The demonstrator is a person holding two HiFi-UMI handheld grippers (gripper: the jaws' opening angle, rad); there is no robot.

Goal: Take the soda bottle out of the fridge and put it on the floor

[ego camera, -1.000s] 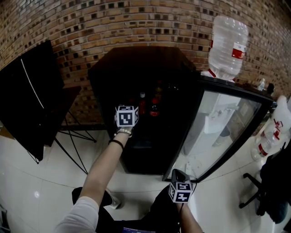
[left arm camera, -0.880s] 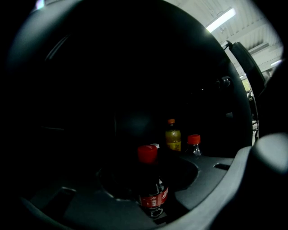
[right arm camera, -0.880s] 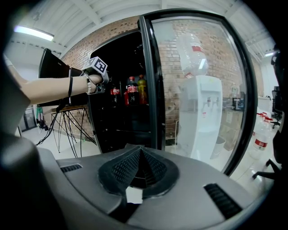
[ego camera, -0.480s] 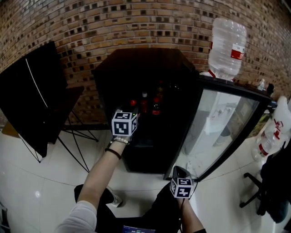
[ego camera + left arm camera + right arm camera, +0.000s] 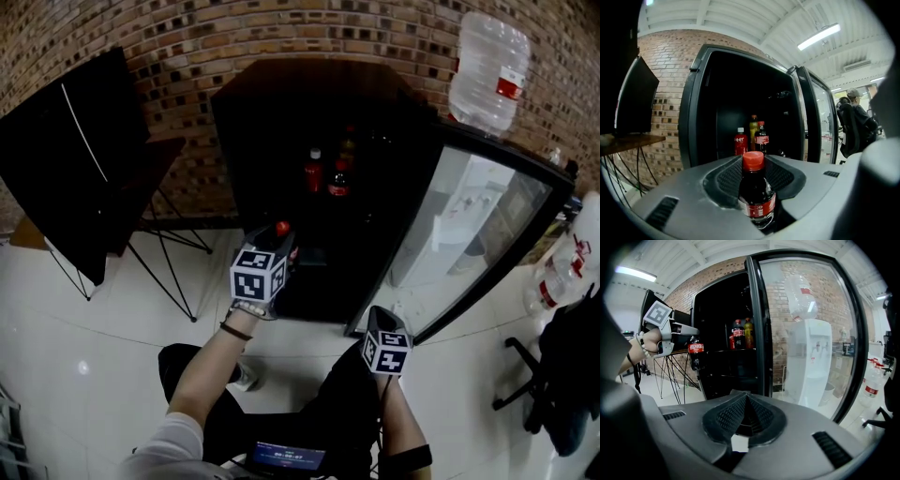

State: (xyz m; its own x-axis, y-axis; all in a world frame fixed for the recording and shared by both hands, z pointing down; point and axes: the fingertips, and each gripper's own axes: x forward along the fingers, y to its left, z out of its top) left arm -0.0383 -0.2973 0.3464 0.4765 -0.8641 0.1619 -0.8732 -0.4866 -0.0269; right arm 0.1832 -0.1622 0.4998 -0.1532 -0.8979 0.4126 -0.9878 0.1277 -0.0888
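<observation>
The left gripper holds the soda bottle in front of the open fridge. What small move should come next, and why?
Probably lower the left gripper toward the floor: the soda bottle is clamped upright, clear of the fridge.

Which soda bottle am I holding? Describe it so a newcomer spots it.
Find the tall black fridge with its glass door open, against the brick wall. In front of it the left gripper clamps a dark cola bottle with red cap and label. It alone is outside; the other bottles stand inside.
</observation>
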